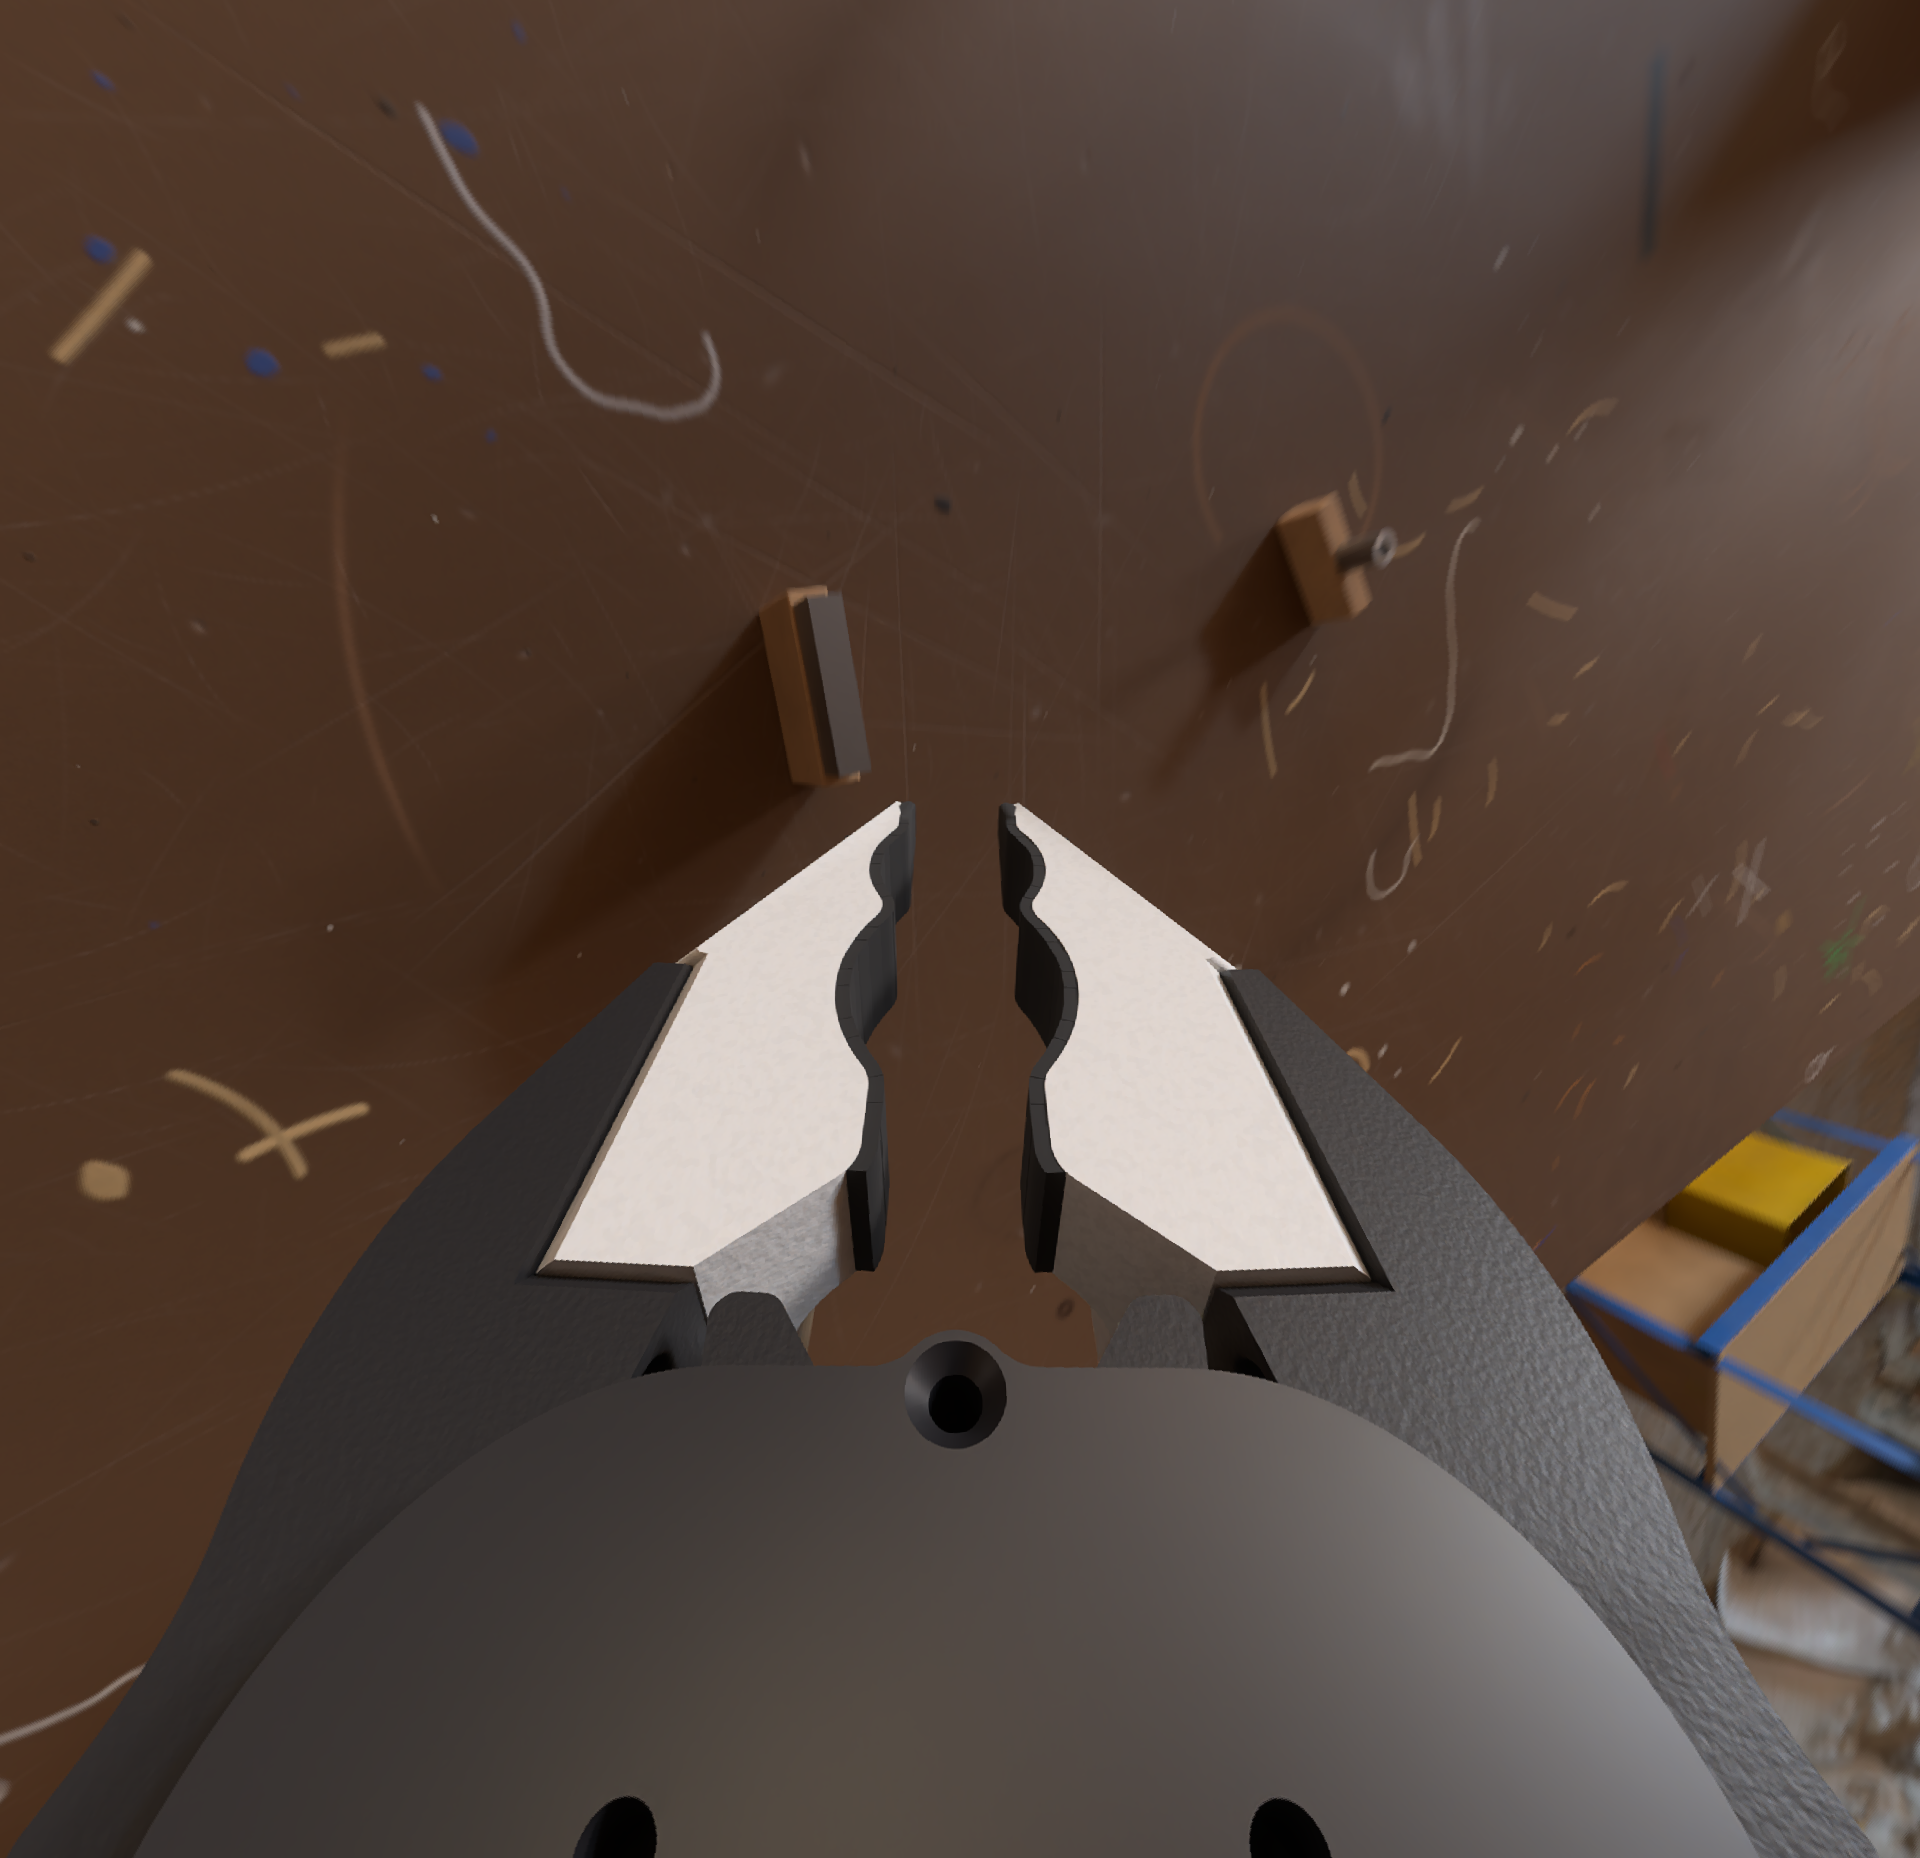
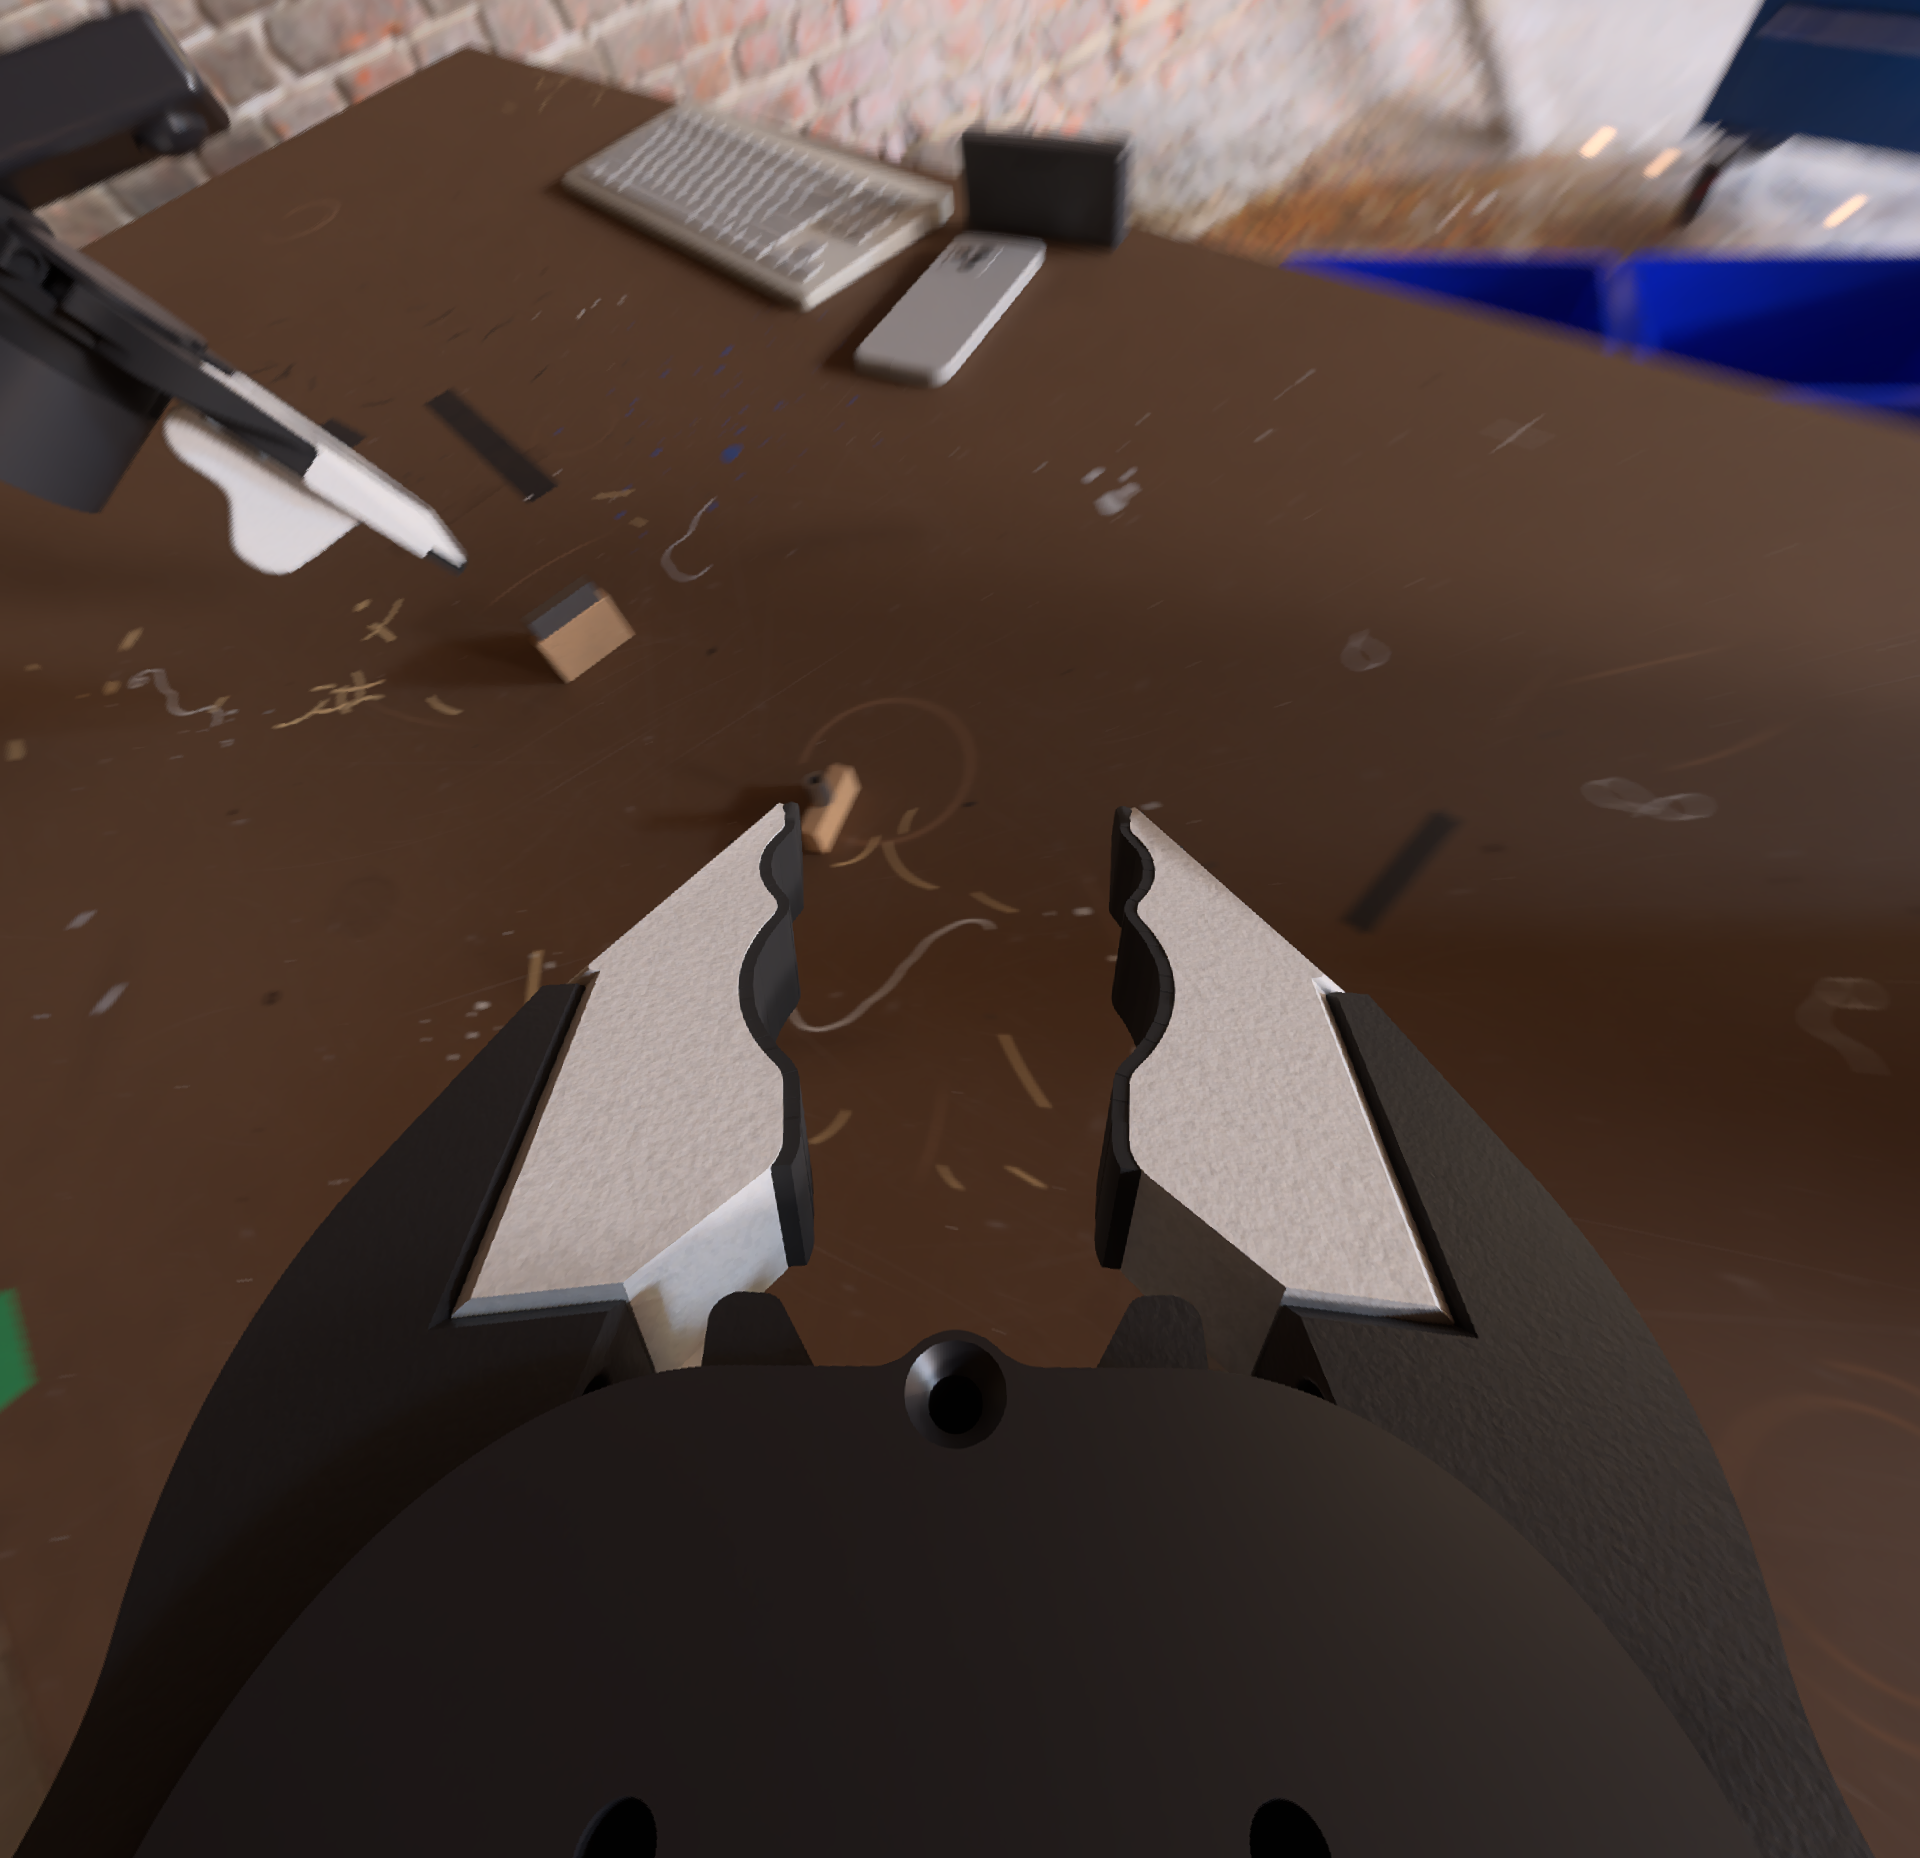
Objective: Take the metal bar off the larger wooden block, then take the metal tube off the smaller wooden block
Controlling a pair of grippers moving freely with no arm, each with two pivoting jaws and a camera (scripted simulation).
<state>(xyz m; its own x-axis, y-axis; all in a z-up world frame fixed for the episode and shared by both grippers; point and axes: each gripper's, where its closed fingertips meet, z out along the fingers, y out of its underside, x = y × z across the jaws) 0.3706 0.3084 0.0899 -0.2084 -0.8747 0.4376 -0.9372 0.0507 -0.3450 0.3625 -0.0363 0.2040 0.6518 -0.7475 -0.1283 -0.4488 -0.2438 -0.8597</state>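
Note:
The larger wooden block (image 1: 792, 702) stands on the brown table (image 1: 468, 748), with the dark metal bar (image 1: 833, 686) lying along its top. The smaller wooden block (image 1: 1322, 574) carries the short metal tube (image 1: 1369, 551). My left gripper (image 1: 956, 816) is narrowly open and empty, hovering just short and right of the bar. In the right wrist view, my right gripper (image 2: 956, 821) is wide open and empty, with the smaller block (image 2: 840, 809) and tube (image 2: 818, 792) just beyond its left fingertip. The larger block (image 2: 587, 639), the bar (image 2: 566, 605) and the left gripper (image 2: 436, 551) show farther left.
A keyboard (image 2: 758, 203), a phone (image 2: 951, 307) and a black box (image 2: 1044, 187) lie at the table's far end by a brick wall. Blue bins (image 2: 1662, 322) stand beyond the right edge. Two flat dark strips (image 2: 488, 447) (image 2: 1403, 868) lie on the table. A cardboard box (image 1: 1745, 1278) sits off the edge.

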